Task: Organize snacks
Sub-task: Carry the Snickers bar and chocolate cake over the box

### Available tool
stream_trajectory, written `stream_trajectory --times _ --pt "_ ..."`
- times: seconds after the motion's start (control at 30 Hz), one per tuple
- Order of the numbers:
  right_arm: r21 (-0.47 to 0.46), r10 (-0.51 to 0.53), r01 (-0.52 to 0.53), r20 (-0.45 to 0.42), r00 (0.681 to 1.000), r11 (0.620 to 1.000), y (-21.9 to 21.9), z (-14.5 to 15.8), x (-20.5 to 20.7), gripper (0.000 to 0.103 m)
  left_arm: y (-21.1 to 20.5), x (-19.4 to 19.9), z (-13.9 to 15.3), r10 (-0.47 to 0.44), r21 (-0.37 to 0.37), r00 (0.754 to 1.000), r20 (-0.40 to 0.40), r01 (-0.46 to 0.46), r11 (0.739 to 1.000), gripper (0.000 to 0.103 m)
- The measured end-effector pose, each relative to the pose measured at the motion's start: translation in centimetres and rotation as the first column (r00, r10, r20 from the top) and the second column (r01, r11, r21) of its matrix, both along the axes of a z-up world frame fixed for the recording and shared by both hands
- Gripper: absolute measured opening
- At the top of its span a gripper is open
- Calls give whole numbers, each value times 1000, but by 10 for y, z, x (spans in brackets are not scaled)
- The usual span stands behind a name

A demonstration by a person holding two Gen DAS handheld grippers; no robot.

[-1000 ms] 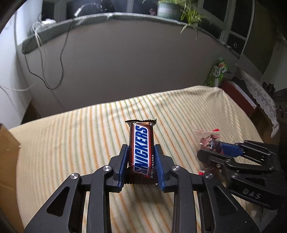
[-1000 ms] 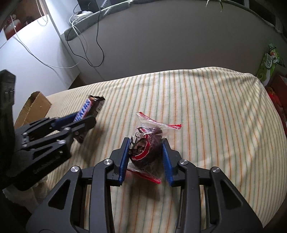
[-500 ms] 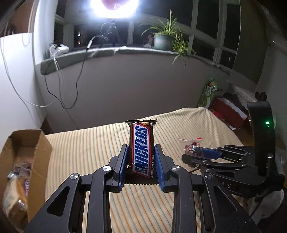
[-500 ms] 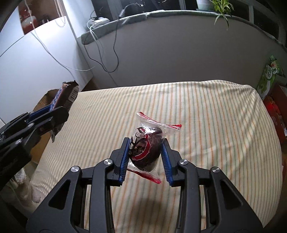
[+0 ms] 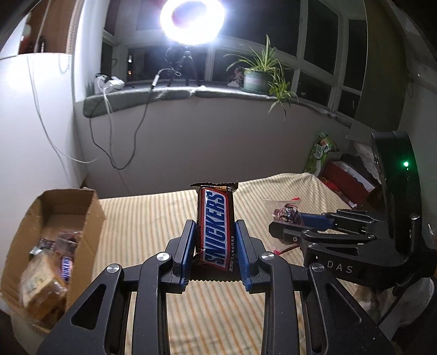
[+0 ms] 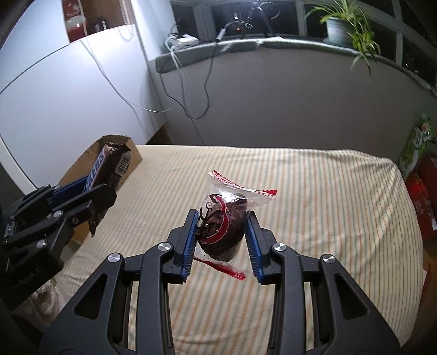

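My left gripper (image 5: 215, 226) is shut on a brown Snickers bar (image 5: 217, 225) and holds it upright in the air above the striped table (image 5: 153, 218). It also shows in the right wrist view (image 6: 82, 191), with the bar (image 6: 109, 166) in front of the box. My right gripper (image 6: 221, 218) is shut on a dark round snack in a clear wrapper with red edges (image 6: 221, 226), raised above the table. That snack also shows in the left wrist view (image 5: 285, 211). An open cardboard box (image 5: 52, 245) at the table's left edge holds several packed snacks.
A bright ring lamp (image 5: 192, 20) and a potted plant (image 5: 259, 77) stand on the window sill. Cables (image 5: 120, 147) hang down the wall. A green bag (image 5: 322, 153) and a red box (image 5: 347, 177) lie beyond the table's right end.
Both grippers have risen from the table with their snacks. The views have tilted up, and the cardboard box, window and lamp have come into sight.
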State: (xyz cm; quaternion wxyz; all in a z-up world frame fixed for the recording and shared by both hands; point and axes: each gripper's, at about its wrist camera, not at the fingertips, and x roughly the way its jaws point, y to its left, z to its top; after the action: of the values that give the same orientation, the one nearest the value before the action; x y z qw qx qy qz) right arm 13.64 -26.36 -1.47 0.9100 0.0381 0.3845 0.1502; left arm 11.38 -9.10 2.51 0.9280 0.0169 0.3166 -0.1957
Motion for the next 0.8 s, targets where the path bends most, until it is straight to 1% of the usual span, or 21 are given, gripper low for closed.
stream_trajectory --times 0.33,0.8 --pt "-18 87 -86 46 995 996 57 29 4 35 45 -6 16 71 -11 997 44 -71 997 27" --pt "-30 200 -199 70 977 980 130 37 19 35 102 -6 20 165 -24 984 60 -164 986 27"
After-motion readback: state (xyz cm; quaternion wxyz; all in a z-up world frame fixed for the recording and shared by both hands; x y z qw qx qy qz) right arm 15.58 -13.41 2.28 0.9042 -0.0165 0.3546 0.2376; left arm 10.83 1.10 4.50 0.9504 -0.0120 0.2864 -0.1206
